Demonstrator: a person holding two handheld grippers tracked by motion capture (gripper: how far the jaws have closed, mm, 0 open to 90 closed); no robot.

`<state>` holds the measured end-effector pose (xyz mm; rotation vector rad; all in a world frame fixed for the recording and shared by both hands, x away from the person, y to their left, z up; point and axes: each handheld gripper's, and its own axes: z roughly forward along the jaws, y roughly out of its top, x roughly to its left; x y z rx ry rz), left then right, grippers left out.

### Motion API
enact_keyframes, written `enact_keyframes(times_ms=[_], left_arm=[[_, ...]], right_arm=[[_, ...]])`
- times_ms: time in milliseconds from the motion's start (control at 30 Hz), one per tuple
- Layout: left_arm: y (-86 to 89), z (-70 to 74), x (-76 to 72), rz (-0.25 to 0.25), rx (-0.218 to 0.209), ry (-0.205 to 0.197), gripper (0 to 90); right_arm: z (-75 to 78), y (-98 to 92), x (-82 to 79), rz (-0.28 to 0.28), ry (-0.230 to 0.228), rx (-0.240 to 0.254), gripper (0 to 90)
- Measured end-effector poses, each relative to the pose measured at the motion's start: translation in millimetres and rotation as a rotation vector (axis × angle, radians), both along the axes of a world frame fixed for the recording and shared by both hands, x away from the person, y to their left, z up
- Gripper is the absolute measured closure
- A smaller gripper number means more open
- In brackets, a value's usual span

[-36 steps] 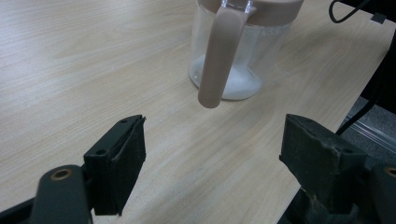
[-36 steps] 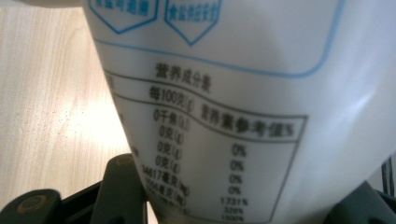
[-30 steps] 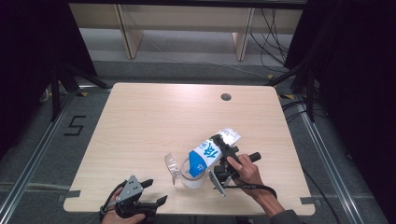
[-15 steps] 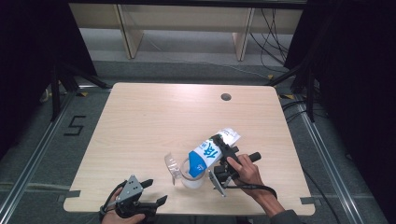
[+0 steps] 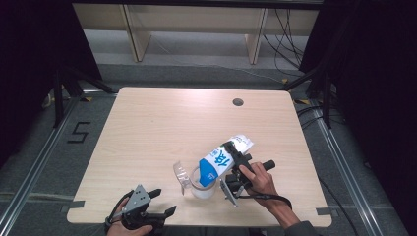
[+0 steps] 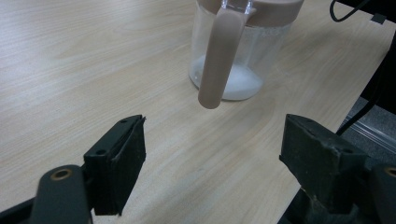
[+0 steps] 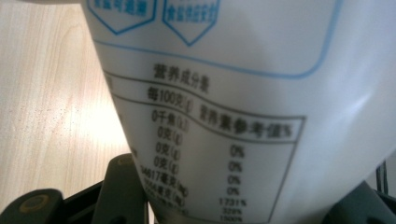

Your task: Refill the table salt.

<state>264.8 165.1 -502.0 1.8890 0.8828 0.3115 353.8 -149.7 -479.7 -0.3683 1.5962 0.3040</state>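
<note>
A white-and-blue bag is held tilted over a clear jug near the front edge of the table, its lower end dipping into the jug's mouth and its upper end raised toward the right. The right gripper pinches the bag from the side; in the right gripper view the printed panel of the bag sits between the two black jaws, which press on it at either side. The jug stands upright, with a layer of white grains on its bottom and a pinkish-brown rim and handle. The handle faces the left gripper, which rests low at the table's front left corner, well apart from the jug, its jaws spread wide with nothing between them. A round hole lies in the far right part of the tabletop.
</note>
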Motion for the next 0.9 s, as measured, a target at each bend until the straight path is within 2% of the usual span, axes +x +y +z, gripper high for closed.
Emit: enact_keyframes(times_ms=[267,300,367,600,633,700,900], left_arm=[[-0.1,0.0,-0.1,0.001,0.0,0.001,21.7],[1.3,0.6,1.0,-0.017,0.018,-0.018,21.7],[0.9,0.5,0.5,-0.012,0.013,-0.011,21.7],[1.4,0.6,1.2,-0.017,0.019,-0.019,21.7],[1.3,0.6,1.1,-0.017,0.019,-0.017,21.7],[1.3,0.6,1.1,-0.018,0.019,-0.018,21.7],[1.2,0.5,0.9,-0.015,0.016,-0.015,21.7]], right_arm=[[0.0,-0.2,0.6,0.008,-0.011,-0.003,50.7],[0.8,-0.3,0.4,0.004,-0.009,-0.011,50.7],[2.3,-0.1,0.7,0.007,-0.011,-0.03,50.7],[1.8,-0.2,1.1,0.017,-0.021,-0.023,50.7],[2.0,-0.2,0.6,0.01,-0.017,-0.028,50.7],[0.3,0.0,-0.2,-0.001,-0.009,-0.006,50.9],[0.7,0.3,-0.9,-0.009,-0.006,-0.016,51.1]])
